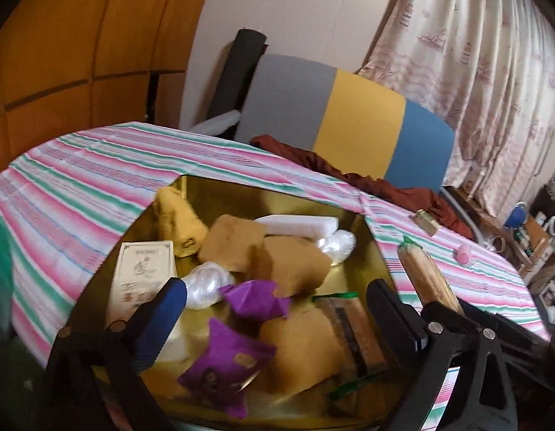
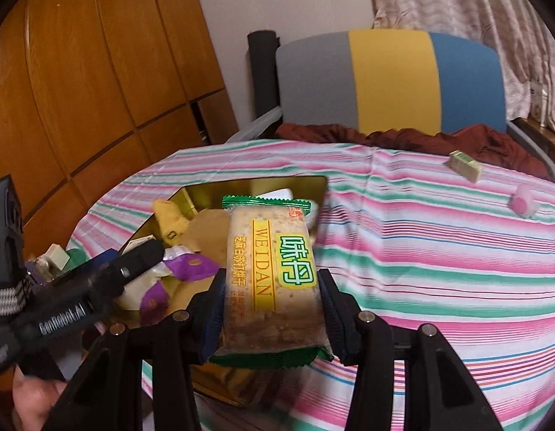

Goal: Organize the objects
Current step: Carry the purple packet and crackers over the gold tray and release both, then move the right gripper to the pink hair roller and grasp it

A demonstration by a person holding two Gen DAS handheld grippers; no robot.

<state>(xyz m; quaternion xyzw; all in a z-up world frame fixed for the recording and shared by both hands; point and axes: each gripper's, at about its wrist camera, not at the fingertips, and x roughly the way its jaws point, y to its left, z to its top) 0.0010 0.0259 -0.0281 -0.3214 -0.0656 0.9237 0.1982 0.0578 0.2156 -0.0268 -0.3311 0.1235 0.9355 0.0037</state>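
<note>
Right gripper (image 2: pixel 272 309) is gripping a cracker pack (image 2: pixel 272 276) above the table (image 2: pixel 439 269), just right of the gold tray (image 2: pixel 191 194); its long axis is running along the fingers, pointing away. Left gripper (image 1: pixel 277 309) is hanging wide and empty over tray snacks.

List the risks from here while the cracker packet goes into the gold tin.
1. The right gripper pinches the green-edged cracker packet only across its lower half, so it may twist or slip on release.
2. The gold octagonal tin is already heaped with brown, purple and white wrapped snacks; another packet may slide off the pile.
3. The open left gripper hangs over the tin, close to the right one; they could bump.
</note>
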